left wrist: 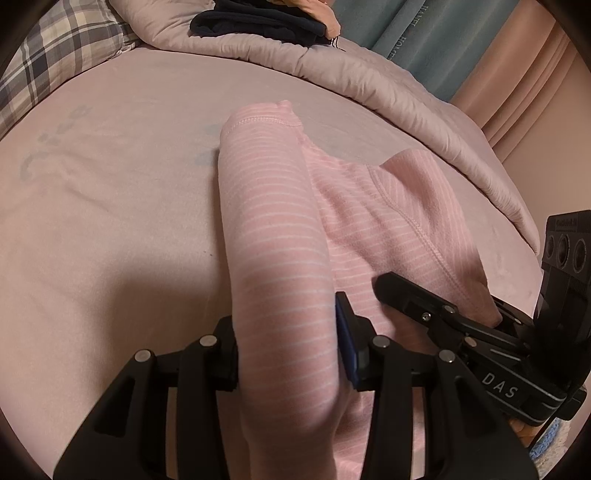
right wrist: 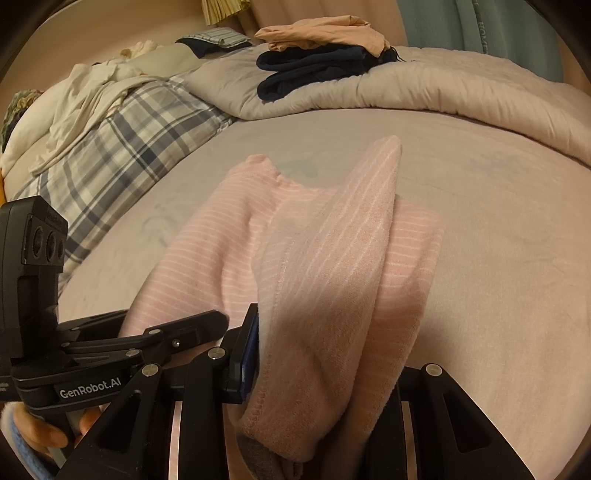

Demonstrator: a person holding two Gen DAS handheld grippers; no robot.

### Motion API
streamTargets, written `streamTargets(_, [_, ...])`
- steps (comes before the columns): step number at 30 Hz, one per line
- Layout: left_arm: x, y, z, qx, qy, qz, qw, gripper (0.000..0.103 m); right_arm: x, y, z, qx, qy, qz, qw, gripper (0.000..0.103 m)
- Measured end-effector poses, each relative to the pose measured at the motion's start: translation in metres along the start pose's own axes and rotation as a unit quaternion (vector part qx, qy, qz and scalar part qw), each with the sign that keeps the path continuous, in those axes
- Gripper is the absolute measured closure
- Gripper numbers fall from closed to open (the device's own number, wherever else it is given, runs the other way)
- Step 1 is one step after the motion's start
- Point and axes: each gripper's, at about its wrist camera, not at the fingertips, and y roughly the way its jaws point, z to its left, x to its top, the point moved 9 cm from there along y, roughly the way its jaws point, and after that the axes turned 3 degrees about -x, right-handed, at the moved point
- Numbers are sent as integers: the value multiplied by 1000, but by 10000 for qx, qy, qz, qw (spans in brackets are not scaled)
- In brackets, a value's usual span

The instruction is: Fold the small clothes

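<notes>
A pink garment with thin white stripes [left wrist: 369, 206] lies on the pink bed sheet [left wrist: 110, 184]. My left gripper [left wrist: 288, 350] is shut on a long fold of it, which rises from between the fingers towards the far hem. My right gripper [right wrist: 325, 369] is shut on another fold of the same garment [right wrist: 221, 240], and that fold stands up in a peak. The two grippers sit close together at the near edge of the cloth. One finger [left wrist: 402, 295] of the right gripper shows in the left wrist view, and one finger [right wrist: 184, 326] of the left gripper shows in the right wrist view.
A bunched comforter [right wrist: 443, 85] runs along the far side of the bed, with folded dark clothes [right wrist: 314, 70] and a peach garment [right wrist: 321, 33] on it. A plaid pillow [right wrist: 129, 140] and white cloth [right wrist: 81, 96] lie at the far left. A teal curtain [left wrist: 424, 37] hangs behind.
</notes>
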Motion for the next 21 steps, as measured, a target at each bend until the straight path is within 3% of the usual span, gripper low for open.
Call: streamTargets(21, [1,1,1,18,9,-5,10000,60,0,1,-1,7,10,4,10000,72])
